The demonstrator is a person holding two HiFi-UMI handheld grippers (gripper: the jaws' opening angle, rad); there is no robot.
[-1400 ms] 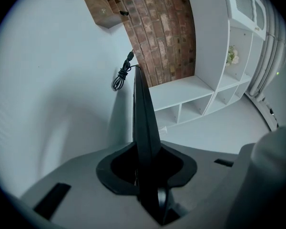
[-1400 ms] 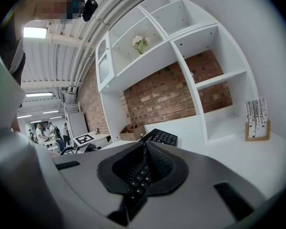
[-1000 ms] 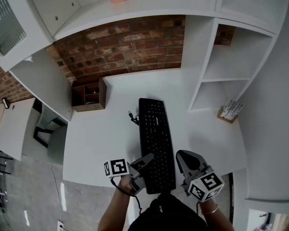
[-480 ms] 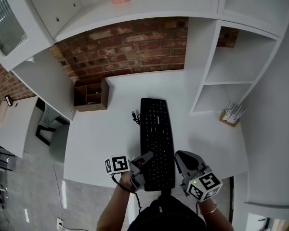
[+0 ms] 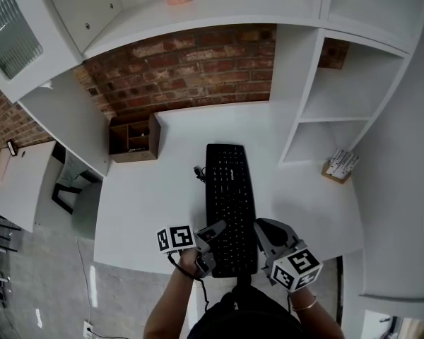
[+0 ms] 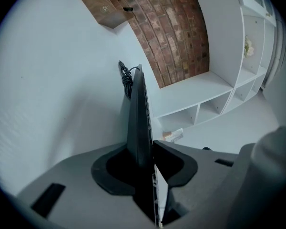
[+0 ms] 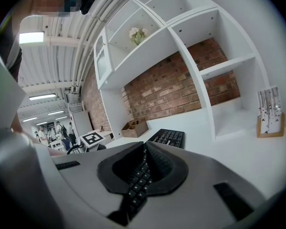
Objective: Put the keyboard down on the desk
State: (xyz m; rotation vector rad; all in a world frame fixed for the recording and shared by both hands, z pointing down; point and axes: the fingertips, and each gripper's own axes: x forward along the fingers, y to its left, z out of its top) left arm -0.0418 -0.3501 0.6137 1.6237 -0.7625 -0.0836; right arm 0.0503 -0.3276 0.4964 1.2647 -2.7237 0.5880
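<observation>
The black keyboard (image 5: 230, 203) lies lengthwise on the white desk (image 5: 148, 196), its far end toward the brick wall. My left gripper (image 5: 212, 233) is turned on its side at the keyboard's near left edge. In the left gripper view the keyboard (image 6: 138, 109) runs edge-on between the jaws of the left gripper (image 6: 140, 144); both tips still touch it while the jaws are opening. My right gripper (image 5: 263, 229) sits at the near right edge. In the right gripper view the right gripper (image 7: 144, 146) has its tips together, with keys of the keyboard (image 7: 169, 137) showing below and beyond.
A coiled cable (image 5: 198, 171) lies by the keyboard's far left corner. A wooden organiser (image 5: 132, 138) stands at the back left. White shelves (image 5: 339, 97) rise on the right, with a card holder (image 5: 339, 164) at their foot. The desk's front edge is just under the grippers.
Both grippers stay at the keyboard's near end. The right gripper has edged a little closer to the keyboard's right side. The keyboard has hardly moved.
</observation>
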